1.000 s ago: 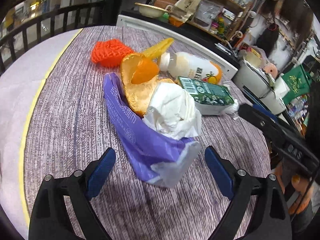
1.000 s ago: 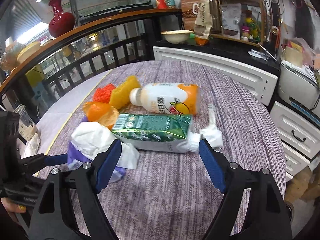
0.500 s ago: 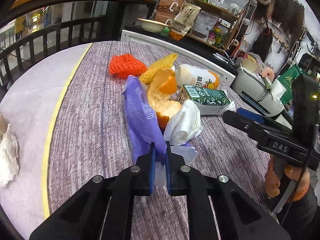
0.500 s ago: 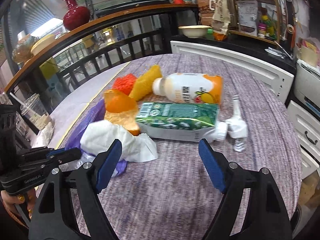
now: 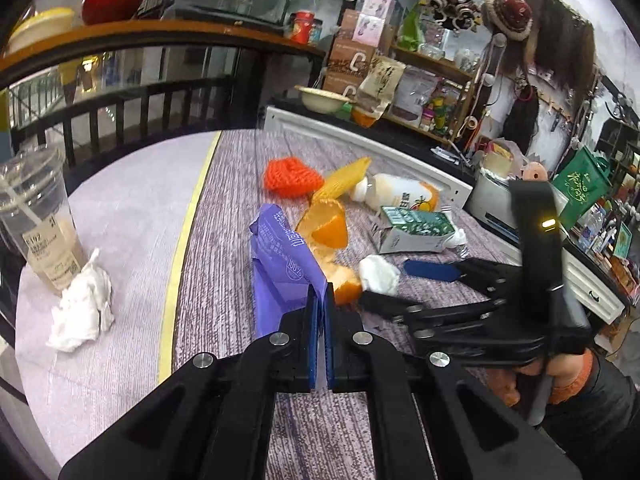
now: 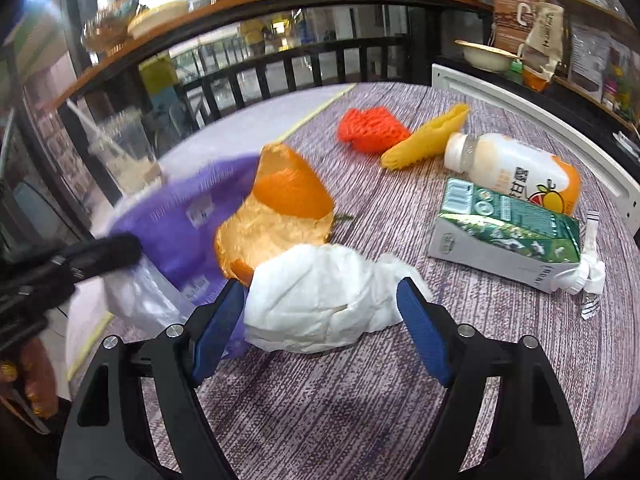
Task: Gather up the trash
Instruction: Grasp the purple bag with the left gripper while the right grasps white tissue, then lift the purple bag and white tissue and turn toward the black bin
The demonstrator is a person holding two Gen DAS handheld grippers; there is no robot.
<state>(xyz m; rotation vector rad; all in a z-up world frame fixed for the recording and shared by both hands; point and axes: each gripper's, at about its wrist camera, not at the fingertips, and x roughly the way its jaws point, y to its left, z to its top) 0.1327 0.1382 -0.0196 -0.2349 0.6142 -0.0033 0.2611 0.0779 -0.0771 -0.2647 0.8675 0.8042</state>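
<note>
Purple bag (image 5: 280, 268) clamped in left tool (image 5: 319, 344); crumpled tissue (image 6: 316, 300) to be squeezed centrally by the spread right tool (image 6: 320, 328).

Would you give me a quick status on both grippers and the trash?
Left gripper shut on purple bag. Right gripper open, straddling white tissue. Orange peel lies against both.

Left gripper (image 5: 319, 312): black angular frame, blue pads on fingers (image 5: 312, 344), silver round screws along linkages. Right gripper (image 6: 320, 324): same black frame, blue fingers (image 6: 420, 332), silver screws; seen from left view, upright black post, amber light lit. Bare-skinned hand (image 5: 560, 376) beneath.
</note>
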